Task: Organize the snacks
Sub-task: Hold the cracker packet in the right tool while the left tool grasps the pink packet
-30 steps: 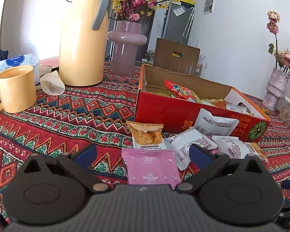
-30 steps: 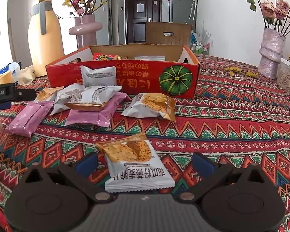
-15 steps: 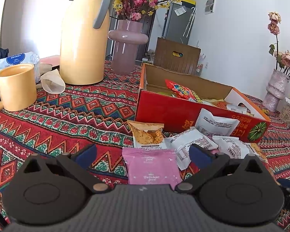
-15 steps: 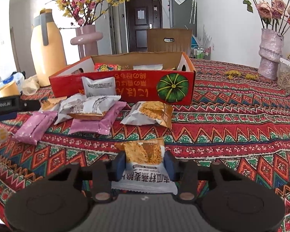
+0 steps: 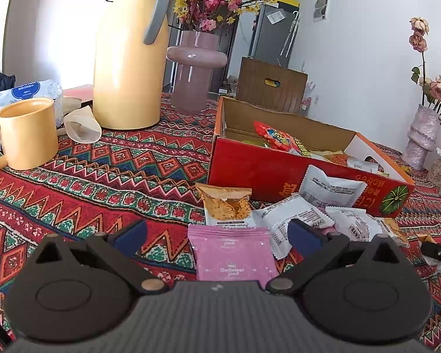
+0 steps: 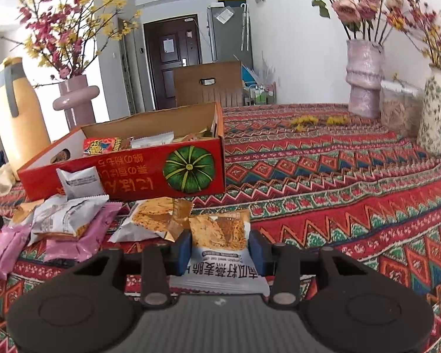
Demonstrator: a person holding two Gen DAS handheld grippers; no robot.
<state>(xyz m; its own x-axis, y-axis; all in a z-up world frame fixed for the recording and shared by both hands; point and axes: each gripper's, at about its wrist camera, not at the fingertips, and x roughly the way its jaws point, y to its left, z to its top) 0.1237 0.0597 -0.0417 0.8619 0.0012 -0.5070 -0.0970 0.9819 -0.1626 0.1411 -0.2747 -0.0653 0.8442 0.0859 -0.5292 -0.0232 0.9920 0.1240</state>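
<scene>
My right gripper (image 6: 219, 250) is shut on a white and orange snack packet (image 6: 220, 247), held just above the patterned cloth. Ahead of it stands the red cardboard box (image 6: 126, 173) with several snacks inside. More loose packets lie in front of the box: an orange-topped one (image 6: 153, 220), white ones (image 6: 67, 217) and pink ones (image 6: 82, 238). My left gripper (image 5: 217, 235) stands open, low over the cloth, with a pink packet (image 5: 233, 253) lying between its fingers, untouched. Beyond it lie an orange packet (image 5: 227, 206) and white packets (image 5: 297, 220) against the box (image 5: 261, 173).
A yellow mug (image 5: 29, 133), a yellow thermos jug (image 5: 129, 58) and a pink vase (image 5: 195, 70) stand at the left back. Flower vases (image 6: 363, 82) and a clear jar (image 6: 399, 111) stand at the far right. The right gripper's tip (image 5: 438, 253) shows at the left view's right edge.
My right gripper has shut on the white and orange packet and carried it forward toward the box, rolling a little. The left gripper has stayed still and open.
</scene>
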